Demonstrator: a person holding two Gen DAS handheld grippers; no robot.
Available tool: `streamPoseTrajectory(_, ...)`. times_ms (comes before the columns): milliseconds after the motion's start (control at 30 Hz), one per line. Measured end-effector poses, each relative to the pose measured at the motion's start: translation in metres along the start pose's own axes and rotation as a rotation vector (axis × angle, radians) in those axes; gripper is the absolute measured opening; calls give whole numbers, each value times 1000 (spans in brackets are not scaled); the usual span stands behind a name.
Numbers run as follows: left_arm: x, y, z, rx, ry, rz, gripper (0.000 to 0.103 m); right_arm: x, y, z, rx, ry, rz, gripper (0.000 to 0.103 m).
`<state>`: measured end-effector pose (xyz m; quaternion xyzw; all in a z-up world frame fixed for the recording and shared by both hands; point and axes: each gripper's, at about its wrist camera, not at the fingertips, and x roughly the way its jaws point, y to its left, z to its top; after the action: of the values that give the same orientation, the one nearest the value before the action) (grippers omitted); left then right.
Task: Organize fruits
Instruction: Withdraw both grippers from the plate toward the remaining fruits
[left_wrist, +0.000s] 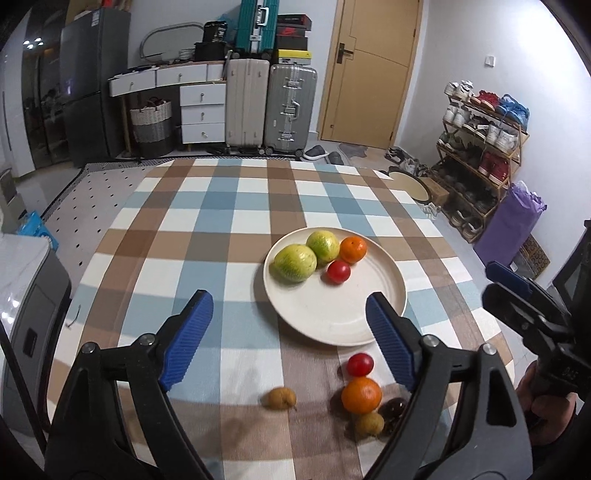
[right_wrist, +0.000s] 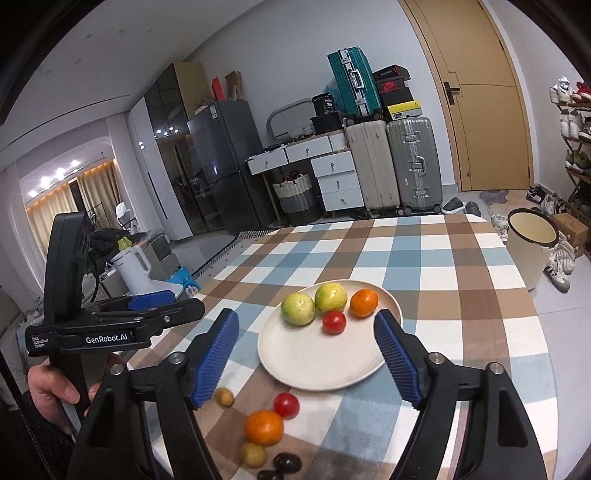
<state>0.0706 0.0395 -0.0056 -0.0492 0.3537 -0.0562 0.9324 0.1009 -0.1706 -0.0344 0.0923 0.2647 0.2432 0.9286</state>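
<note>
Both claws, left (left_wrist: 290, 332) and right (right_wrist: 306, 354), hang spread wide over the checked bench (left_wrist: 207, 229), nothing between their blue pads. The plate (left_wrist: 332, 321) holds two green fruits (left_wrist: 295, 263), an orange (left_wrist: 353, 249) and a tomato (left_wrist: 338, 271). Loose on the cloth nearer the claws: another tomato (left_wrist: 360, 363), an orange (left_wrist: 361, 395), two small yellowish fruits (left_wrist: 281, 398) and dark ones (right_wrist: 286, 461).

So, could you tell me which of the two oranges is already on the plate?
The smaller orange at the far side of the plate, beside a green fruit and a red tomato. The larger orange lies on the tablecloth, nearer the grippers.
</note>
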Motion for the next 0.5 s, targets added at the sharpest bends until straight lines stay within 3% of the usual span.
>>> streamPoseTrajectory(200,-21,4,-20,-21,-15,-16,86,-17,5,-10,16,-15,-6,89)
streamPoseTrajectory(367,-37,6,-37,-31,-49,-3,101,-28,12,-22,4,-9,-27,96)
streamPoseTrajectory(500,-45,11,-52,-51,-56,-9,102,-35,20,-31,-18,-5,-41,97)
